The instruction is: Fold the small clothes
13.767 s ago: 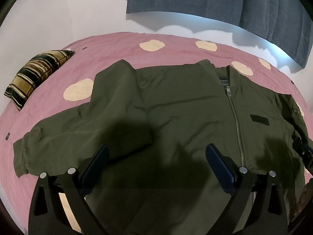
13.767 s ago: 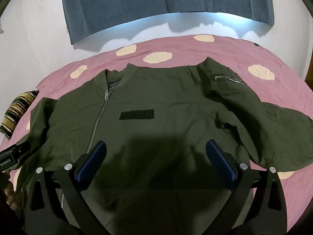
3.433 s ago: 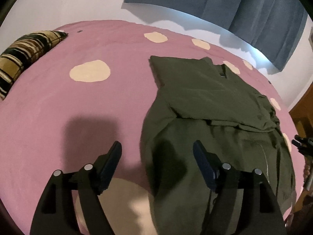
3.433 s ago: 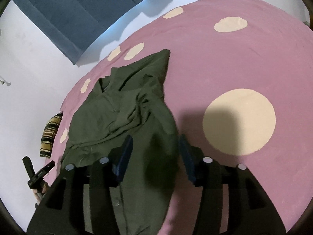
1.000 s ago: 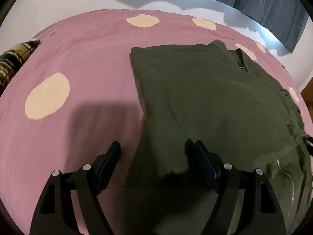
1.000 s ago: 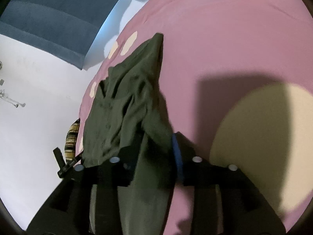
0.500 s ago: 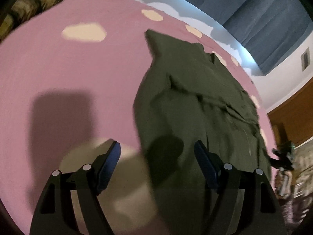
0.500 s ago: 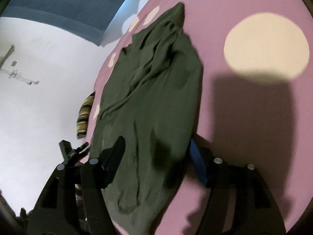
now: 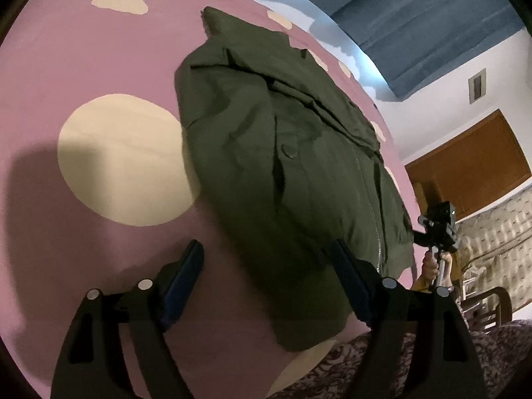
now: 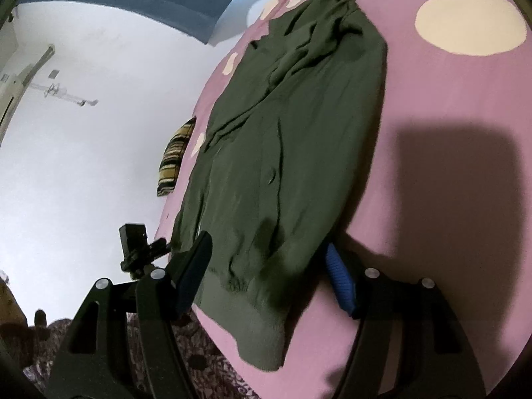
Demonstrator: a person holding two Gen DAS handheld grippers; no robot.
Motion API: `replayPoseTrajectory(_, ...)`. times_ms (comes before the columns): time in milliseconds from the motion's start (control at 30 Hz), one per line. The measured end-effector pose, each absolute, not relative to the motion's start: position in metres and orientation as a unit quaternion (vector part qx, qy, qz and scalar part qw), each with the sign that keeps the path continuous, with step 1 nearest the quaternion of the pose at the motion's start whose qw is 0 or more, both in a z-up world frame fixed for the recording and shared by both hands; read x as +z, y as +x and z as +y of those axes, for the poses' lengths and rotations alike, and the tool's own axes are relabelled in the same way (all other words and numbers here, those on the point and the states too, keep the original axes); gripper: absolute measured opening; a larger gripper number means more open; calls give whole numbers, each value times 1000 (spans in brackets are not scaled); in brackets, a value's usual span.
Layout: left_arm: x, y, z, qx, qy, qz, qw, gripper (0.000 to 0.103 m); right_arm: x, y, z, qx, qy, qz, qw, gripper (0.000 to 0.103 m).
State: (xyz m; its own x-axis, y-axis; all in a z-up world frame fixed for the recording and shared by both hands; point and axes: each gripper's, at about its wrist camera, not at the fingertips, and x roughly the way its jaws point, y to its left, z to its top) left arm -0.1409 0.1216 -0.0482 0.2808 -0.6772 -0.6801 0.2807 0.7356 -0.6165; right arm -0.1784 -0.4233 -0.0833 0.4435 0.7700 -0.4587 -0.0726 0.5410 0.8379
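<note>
The left gripper [image 9: 264, 271] is spread wide at the near left corner of the olive jacket [image 9: 289, 153], which lies on the pink bedspread [image 9: 83, 50], both sleeves folded in. The right gripper [image 10: 269, 259] gapes at the right hem corner. If either pinches only the top layer, the tucked sleeves could slide out and spoil the fold.
</note>
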Motion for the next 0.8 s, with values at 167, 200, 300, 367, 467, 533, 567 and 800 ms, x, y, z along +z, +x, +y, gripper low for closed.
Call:
replayPoseTrajectory(167, -54, -138, 110, -338, -219, 513, 758, 78, -82, -190, -411, 320, 371, 456, 743, 66)
replayPoseTrajectory(200, -54, -139, 107, -339, -214, 508, 762, 78, -82, -192, -409, 327, 367, 456, 742, 66)
replayPoseTrajectory(300, -54, -143, 101, -347, -212, 509, 758, 77, -79, -194, -404, 328, 352, 457, 748, 66)
replayPoseTrajectory(367, -55, -148, 102, -344, -206, 509, 761, 73, -77, -194, -404, 325, 354, 456, 749, 65)
replayPoseTrajectory(467, -53, -153, 97, -328, -173, 505, 780, 59, -77, -194, -401, 310, 341, 462, 758, 49)
replayPoseTrajectory(533, -53, -152, 96, -314, -162, 508, 786, 52, -78, -194, -396, 298, 330, 470, 763, 33)
replayPoseTrajectory(567, -53, -152, 97, -312, -163, 509, 785, 51, -79, -195, -396, 290, 326, 472, 766, 29)
replayPoseTrajectory(800, -43, -157, 90, -292, -126, 498, 806, 25, -82, -194, -395, 280, 348, 467, 763, 19)
